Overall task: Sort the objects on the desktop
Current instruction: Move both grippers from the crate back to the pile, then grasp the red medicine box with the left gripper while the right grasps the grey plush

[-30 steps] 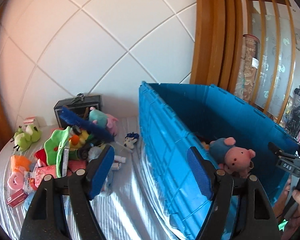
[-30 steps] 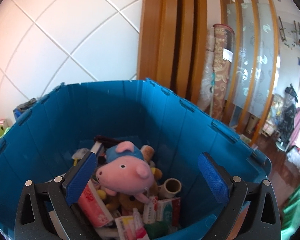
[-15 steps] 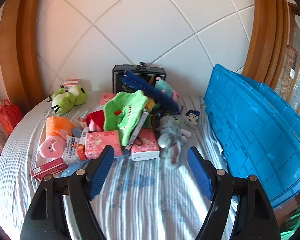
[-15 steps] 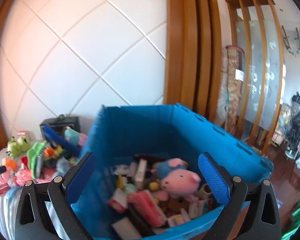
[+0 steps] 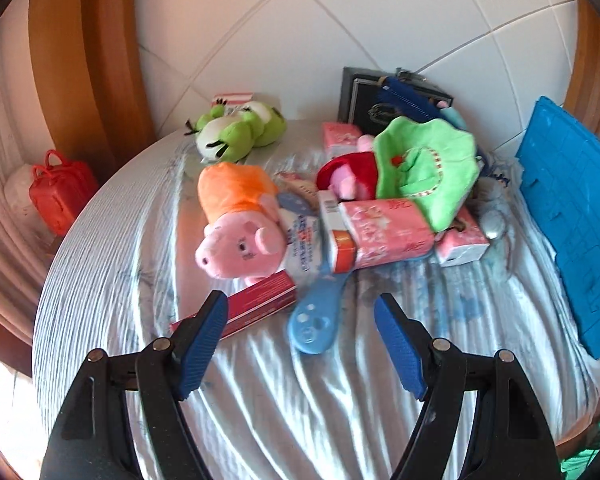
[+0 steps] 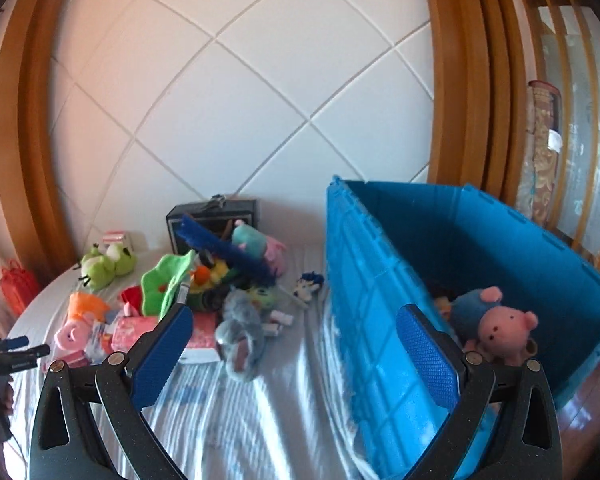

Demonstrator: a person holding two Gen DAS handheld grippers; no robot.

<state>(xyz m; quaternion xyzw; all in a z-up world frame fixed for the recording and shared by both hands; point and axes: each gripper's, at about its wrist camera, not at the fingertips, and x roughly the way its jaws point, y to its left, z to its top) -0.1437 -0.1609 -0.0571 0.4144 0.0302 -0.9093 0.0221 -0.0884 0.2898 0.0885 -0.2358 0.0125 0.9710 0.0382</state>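
While both grippers hang empty with jaws spread wide, we judge ourselves between drops: reaching again for the pile, with the blue crate (image 6: 380,300) at our three o'clock already holding a pink pig toy (image 6: 504,330).

Our left gripper (image 5: 300,344) points down at the pile on the cloth-covered surface (image 5: 112,272). A light blue brush (image 5: 314,316) lies nearest, at twelve o'clock between the pads, untouched. A red box (image 5: 260,300) sits at eleven, beneath a pig in an orange dress (image 5: 236,228). Pink tissue packs (image 5: 384,230) and a green plush (image 5: 428,160) crowd at one o'clock.

Next we should pick one item, lower over it, and close. The brush looks hard and flat, so the pads must get beside it.

Our right gripper (image 6: 296,356) hovers over bare cloth beside the crate wall.
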